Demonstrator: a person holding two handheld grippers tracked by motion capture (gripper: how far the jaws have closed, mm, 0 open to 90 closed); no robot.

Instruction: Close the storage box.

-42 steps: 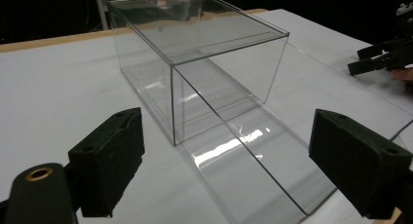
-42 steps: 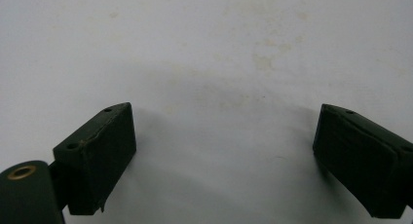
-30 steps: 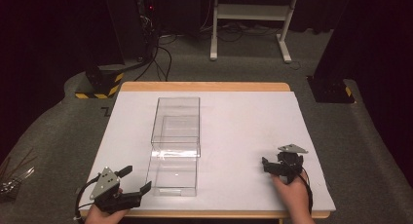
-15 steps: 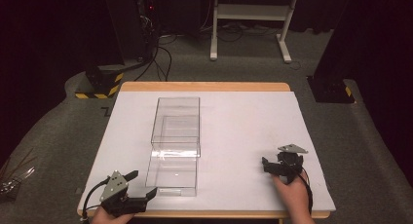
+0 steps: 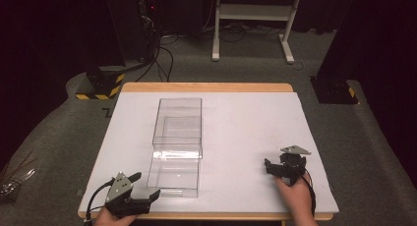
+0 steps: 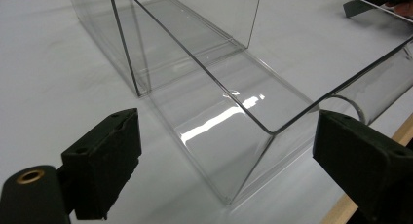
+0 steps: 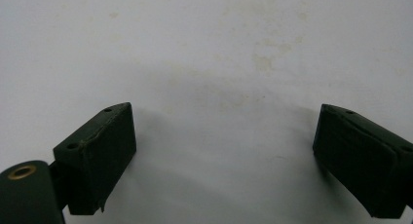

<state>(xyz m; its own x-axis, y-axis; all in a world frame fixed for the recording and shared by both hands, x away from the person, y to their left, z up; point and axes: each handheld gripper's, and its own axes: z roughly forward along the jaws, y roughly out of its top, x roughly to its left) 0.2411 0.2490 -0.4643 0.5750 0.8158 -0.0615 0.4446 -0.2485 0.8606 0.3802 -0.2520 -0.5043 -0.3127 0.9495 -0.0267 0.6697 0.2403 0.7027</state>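
Left gripper view: clear box (image 6: 234, 112) corner between spread left tongs (image 6: 229, 160).

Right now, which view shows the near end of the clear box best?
Left gripper view: the clear box near corner and rim sit close up between the open jaws. High view shows the whole clear box, small. Right gripper view faces bare table.

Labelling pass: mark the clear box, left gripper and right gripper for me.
clear box (image 5: 178, 132), high view, on its near wall's top rim.
left gripper (image 5: 146, 186), high view, midway between its fingertips.
right gripper (image 5: 269, 167), high view, midway between its fingertips.
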